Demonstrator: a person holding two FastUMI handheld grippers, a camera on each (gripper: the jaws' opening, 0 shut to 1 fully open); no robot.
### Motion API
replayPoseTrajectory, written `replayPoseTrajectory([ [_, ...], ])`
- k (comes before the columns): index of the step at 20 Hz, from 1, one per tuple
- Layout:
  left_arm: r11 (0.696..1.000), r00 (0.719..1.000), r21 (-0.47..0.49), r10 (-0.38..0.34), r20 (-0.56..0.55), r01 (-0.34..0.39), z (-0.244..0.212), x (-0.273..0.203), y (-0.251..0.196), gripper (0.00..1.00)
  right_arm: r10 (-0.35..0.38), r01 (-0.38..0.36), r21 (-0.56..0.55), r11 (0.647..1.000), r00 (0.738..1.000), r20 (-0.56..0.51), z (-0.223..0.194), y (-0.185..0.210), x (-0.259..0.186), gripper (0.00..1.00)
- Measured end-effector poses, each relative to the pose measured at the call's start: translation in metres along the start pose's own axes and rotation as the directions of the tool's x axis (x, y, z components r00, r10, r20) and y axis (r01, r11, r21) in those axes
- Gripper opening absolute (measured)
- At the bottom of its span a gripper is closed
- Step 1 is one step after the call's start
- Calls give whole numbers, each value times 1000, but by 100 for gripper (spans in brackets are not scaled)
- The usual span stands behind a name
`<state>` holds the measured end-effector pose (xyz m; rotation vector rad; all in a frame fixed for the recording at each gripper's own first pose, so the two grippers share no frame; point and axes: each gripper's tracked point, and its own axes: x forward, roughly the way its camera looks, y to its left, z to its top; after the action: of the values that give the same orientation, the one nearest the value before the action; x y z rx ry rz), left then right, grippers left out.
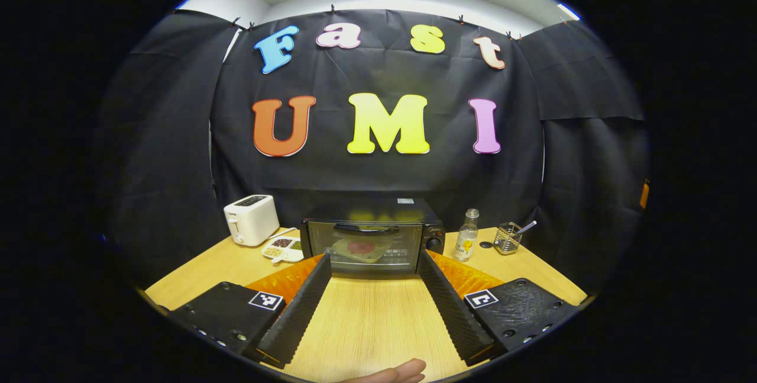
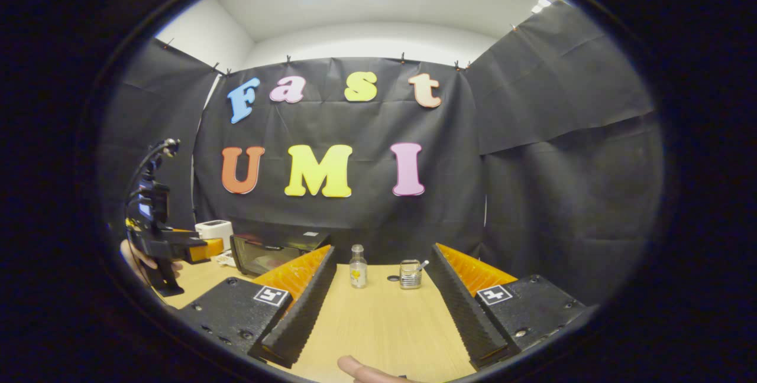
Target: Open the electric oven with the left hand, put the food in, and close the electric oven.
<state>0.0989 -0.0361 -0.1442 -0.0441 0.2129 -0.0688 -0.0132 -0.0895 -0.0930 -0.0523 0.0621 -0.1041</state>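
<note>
Both grippers hover above the wooden table (image 1: 366,324) with fingers spread wide and nothing held: the left gripper (image 1: 374,318) faces the electric oven (image 1: 372,238) squarely, the right gripper (image 2: 378,318) faces a small bottle (image 2: 357,266) and a wire holder (image 2: 410,273). The oven stands at the table's far side, door shut, with a plate of food (image 1: 361,248) apparently visible through the glass. Judged step: approach or retreat; any opening requires the left fingers to reach the top-edge door handle (image 1: 366,229).

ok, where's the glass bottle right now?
In the left gripper view the glass bottle stands on the table, just right of the electric oven and left of the wire utensil holder.
</note>
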Motion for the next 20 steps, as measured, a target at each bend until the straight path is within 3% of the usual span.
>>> replayPoseTrajectory([
  [3, 999, 999, 36, -22, 40, 21, 21, -53, -10, 96, 12, -11, -14, 1000, 1000, 28, 13, 5, -14, 100],
  [6, 999, 997, 40, 5, 72, -8, 25, -97, -5, 95, -19, 21, -33, 999, 998, 62, 20, -4, -25, 100],
  [9, 999, 991, 34, 5, 130, -9, 31, -127, -10, 95, -76, 76, 2, 997, 995, 67, 5, -17, -40, 100],
  [10, 999, 989, 40, 0, 147, -6, 33, -136, -12, 95, -55, 56, -3, 998, 997, 49, -2, -12, -40, 100],
  [11, 999, 988, 49, -11, 156, 3, 34, -143, -16, 95, -26, 27, -15, 1000, 999, 31, -7, -4, -40, 96],
  [12, 998, 986, 59, -21, 164, 12, 36, -149, -21, 95, -20, 20, -17, 1000, 1000, 24, -7, -2, -42, 100],
  [17, 997, 984, 70, -52, 172, 41, 35, -160, -36, 95, -12, 14, -32, 999, 998, 59, 4, 2, -53, 96],
  [20, 996, 985, 78, -48, 164, 35, 30, -159, -35, 95, -1, 3, -34, 999, 998, 60, 3, 5, -52, 100],
])
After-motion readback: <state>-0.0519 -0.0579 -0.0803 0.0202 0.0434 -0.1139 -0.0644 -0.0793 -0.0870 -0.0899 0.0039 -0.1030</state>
